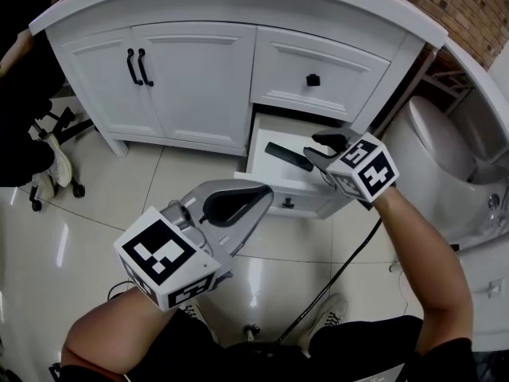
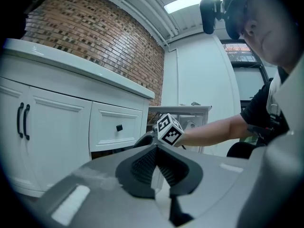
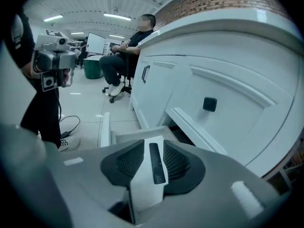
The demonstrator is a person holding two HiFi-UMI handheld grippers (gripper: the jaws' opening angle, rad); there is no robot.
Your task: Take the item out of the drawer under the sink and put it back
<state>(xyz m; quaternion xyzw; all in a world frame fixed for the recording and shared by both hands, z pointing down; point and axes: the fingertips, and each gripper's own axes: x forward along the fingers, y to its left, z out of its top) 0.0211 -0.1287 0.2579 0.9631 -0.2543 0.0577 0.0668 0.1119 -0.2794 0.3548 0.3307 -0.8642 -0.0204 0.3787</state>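
Note:
The lower drawer [image 1: 262, 146] of the white vanity stands pulled out. A black remote [image 1: 288, 156] lies flat on its white floor. My right gripper [image 1: 322, 150] hovers over the drawer's right side, pointing at the remote. In the right gripper view the remote [image 3: 156, 163] shows in the gap between the pads of my right gripper [image 3: 154, 145]. The pads stand apart and do not press on it. My left gripper [image 1: 262, 191] hangs above the floor tiles in front of the drawer. It is shut with nothing in it, and its tips [image 2: 155, 148] meet.
Above the open drawer is a shut drawer with a black knob [image 1: 313, 79]. Double doors with black handles [image 1: 135, 66] are to the left. A toilet [image 1: 433, 146] stands close on the right. A black cable [image 1: 334, 281] runs over the tiles. A seated person [image 3: 126, 56] is farther off.

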